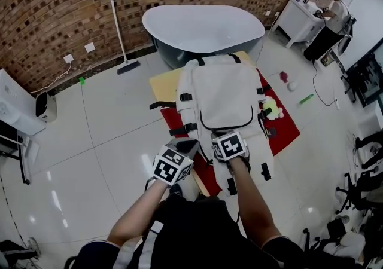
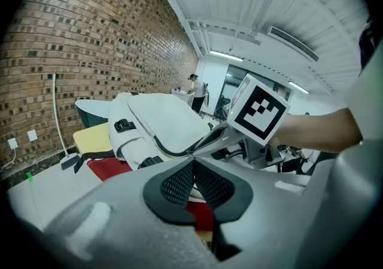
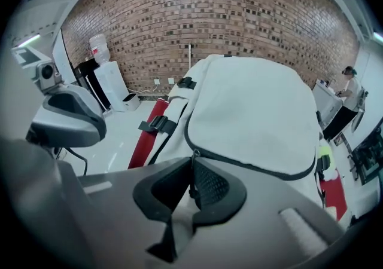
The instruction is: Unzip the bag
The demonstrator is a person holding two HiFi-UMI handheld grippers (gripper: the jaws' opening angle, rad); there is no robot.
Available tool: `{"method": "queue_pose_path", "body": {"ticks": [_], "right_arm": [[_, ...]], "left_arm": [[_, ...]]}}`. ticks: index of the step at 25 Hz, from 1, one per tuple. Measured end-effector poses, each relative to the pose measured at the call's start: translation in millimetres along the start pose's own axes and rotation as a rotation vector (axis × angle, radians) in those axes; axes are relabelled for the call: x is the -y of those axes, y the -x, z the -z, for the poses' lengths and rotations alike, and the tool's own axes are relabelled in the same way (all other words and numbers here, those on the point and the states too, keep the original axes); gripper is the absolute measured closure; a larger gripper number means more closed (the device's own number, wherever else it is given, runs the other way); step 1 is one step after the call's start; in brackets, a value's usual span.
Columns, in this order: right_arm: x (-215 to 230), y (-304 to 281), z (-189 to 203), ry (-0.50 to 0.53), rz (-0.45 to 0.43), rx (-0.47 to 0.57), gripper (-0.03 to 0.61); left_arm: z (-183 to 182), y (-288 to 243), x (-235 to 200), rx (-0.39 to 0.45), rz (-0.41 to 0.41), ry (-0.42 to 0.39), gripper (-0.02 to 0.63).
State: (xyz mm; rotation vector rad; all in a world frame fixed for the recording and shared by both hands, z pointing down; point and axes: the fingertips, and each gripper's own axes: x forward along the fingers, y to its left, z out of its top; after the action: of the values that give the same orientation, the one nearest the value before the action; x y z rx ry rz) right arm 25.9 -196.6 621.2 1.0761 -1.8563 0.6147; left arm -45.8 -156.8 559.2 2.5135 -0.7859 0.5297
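Bag (image 1: 224, 91) sits at your 12 o'clock on the table (image 1: 161, 82), and its pocket zipper (image 3: 257, 165) still looks fully closed. Your right gripper (image 3: 192, 181) is pinched on the zipper pull (image 3: 192, 157). Your left gripper (image 2: 192, 172), at the bag's 7 o'clock, is closed on nothing. Whole unzip's left to do.

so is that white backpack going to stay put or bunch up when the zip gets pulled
Probably floppy: the backpack is soft fabric lying flat, so it may bunch toward the right tool, which is shut on the zip pull. It looks fairly full and rounded in the right gripper view, so its weight may help hold it.
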Motion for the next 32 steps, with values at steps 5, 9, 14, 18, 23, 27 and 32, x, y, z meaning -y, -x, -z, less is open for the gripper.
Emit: {"method": "queue_pose_path", "body": {"ticks": [5, 9, 14, 18, 23, 27, 32], "right_arm": [[-6, 1, -3, -0.053, -0.043, 0.016, 0.554], [-13, 2, -8, -0.086, -0.086, 0.042, 0.552], [-17, 0, -10, -0.129, -0.105, 0.07, 0.552], [-21, -2, -16, -0.18, -0.119, 0.103, 0.552], [-27, -7, -28, -0.237, -0.162, 0.135, 0.549], [-32, -12, -37, -0.295, -0.206, 0.167, 0.549], [-31, -17, -44, -0.339, -0.195, 0.184, 0.545]], "left_arm": [[3, -1, 0, -0.013, 0.008, 0.0, 0.614], [16, -6, -5, -0.05, 0.001, 0.005, 0.614], [40, -25, -11, -0.106, 0.005, 0.003, 0.614], [49, -36, -12, -0.119, 0.024, 0.017, 0.614], [57, -45, -14, -0.12, 0.04, 0.049, 0.614], [58, -46, -16, -0.107, 0.044, 0.067, 0.614], [67, -45, -18, -0.113, 0.043, 0.078, 0.614]]}}
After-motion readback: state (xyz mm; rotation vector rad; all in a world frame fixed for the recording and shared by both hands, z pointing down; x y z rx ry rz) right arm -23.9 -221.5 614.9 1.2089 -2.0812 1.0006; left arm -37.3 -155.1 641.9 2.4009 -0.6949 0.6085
